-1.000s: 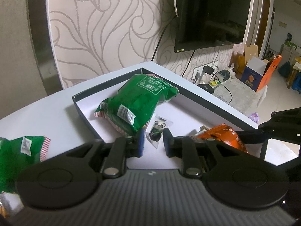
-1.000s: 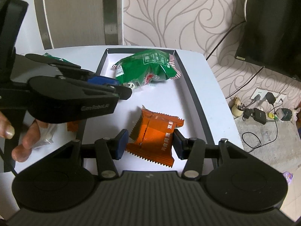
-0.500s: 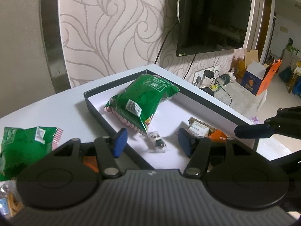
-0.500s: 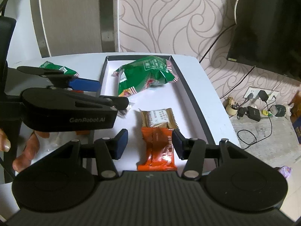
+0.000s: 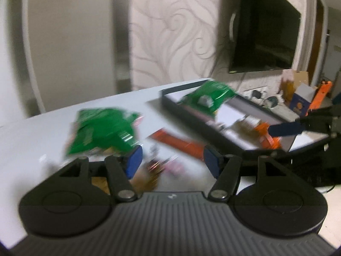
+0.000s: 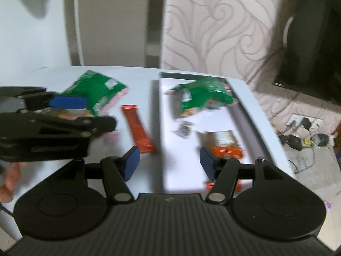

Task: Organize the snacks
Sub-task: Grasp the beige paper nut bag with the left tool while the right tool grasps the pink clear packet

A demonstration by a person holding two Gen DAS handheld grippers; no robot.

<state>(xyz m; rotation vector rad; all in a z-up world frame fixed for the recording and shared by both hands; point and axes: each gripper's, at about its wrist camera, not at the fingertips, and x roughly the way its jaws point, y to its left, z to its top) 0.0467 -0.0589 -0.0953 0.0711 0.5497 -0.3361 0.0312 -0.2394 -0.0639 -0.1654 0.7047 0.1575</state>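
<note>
A dark-rimmed tray (image 6: 156, 115) (image 5: 191, 117) holds a green bag (image 6: 202, 96) (image 5: 207, 100), a small dark candy (image 6: 184, 129), a brown wafer pack (image 6: 223, 137) and an orange pack (image 6: 227, 151) (image 5: 265, 137). Outside it on the white table lie a second green bag (image 6: 96, 91) (image 5: 102, 132), an orange bar (image 6: 137, 125) (image 5: 179, 143) and small blurred wrappers (image 5: 157, 168). My left gripper (image 5: 171, 163) is open and empty over the small wrappers; it also shows in the right wrist view (image 6: 64, 111). My right gripper (image 6: 168, 160) is open and empty above the tray's near end.
The patterned wall and a TV (image 5: 262, 34) stand behind the table. Chargers and cables (image 6: 298, 136) lie on the floor to the right, past the table's edge. Boxes (image 5: 302, 98) stand farther right. Both views are motion-blurred.
My left gripper let go of the small candy in the tray, opened, and swung left out over the table. My right gripper pulled back and left from the orange pack.
</note>
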